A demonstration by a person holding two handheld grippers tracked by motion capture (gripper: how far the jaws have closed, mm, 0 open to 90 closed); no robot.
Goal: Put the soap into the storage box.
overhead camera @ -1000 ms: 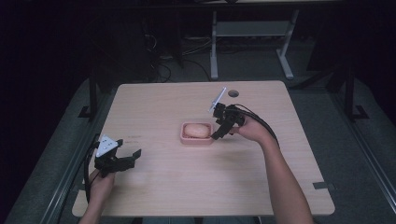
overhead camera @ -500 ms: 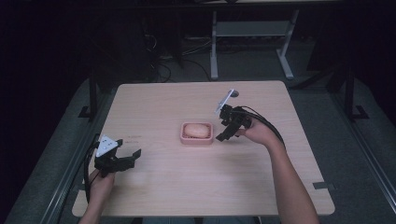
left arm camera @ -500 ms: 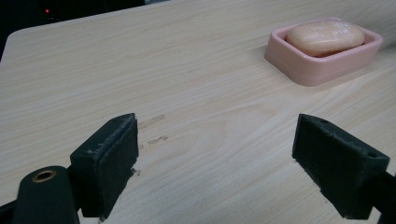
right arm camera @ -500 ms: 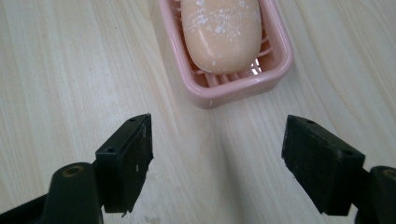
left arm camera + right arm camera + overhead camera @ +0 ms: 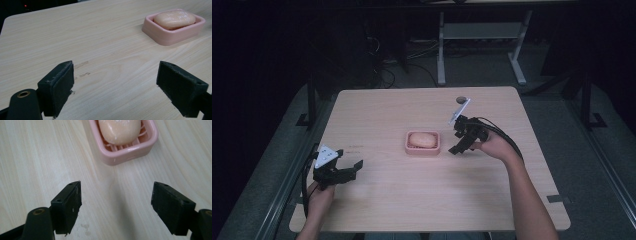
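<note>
Item: pink soap dish [image 5: 423, 143], rectangular, at the middle of the light wood bench [image 5: 387, 110]. Contents: one pale peach bar of soap [image 5: 422, 139], lying inside the dish.

High view: whole bench top, both forearms entering from the near edge, a small dark round hole [image 5: 460, 99] near the far edge, and floor cables and a grey frame beyond the bench. Right gripper [image 5: 457, 148] sits just beside the dish on its right, not touching it. Left gripper [image 5: 354, 166] rests near the front left corner, well apart from the dish.

Right gripper view: slatted floor of the dish [image 5: 125, 145] under the soap [image 5: 119, 130], with whitish residue on the bar; the dish lies ahead of the jaws, clear of them. A few faint spots mark the wood near the left jaw.

Left gripper view: the dish [image 5: 172, 33] from the side, at the far right, with the soap [image 5: 174, 19] rising above its rim; faint scuff marks [image 5: 81, 68] on the wood ahead of the jaws.

Jaws: both pairs stand wide apart, holding nothing, over bare bench.
</note>
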